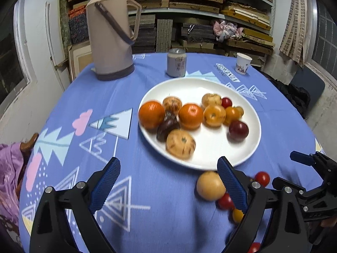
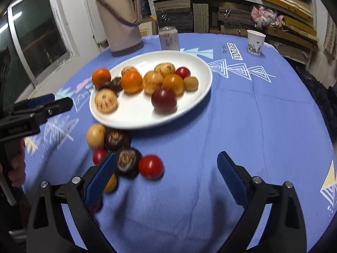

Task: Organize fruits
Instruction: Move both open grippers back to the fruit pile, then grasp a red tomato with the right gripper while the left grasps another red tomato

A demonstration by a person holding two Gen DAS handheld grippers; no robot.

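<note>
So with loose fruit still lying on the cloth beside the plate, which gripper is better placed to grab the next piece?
Probably the right gripper: open and empty, with a red tomato just ahead between its fingers. The left gripper, also open, has only bare cloth ahead.

Glossy white plate [image 2: 202,88] on matt blue cloth [image 2: 252,126]; smooth plastic flask [image 1: 109,38].

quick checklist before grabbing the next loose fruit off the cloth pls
1. Left gripper open and empty: ok.
2. Right gripper open and empty: ok.
3. Loose fruit within view, red tomato beside the dark round fruit: ok.
4. White plate has bare room at its near side: ok.
5. Fruit standing apart for a clean pick: not ok, they touch in a cluster.
6. Pictures sharp: not ok, blurred.
</note>
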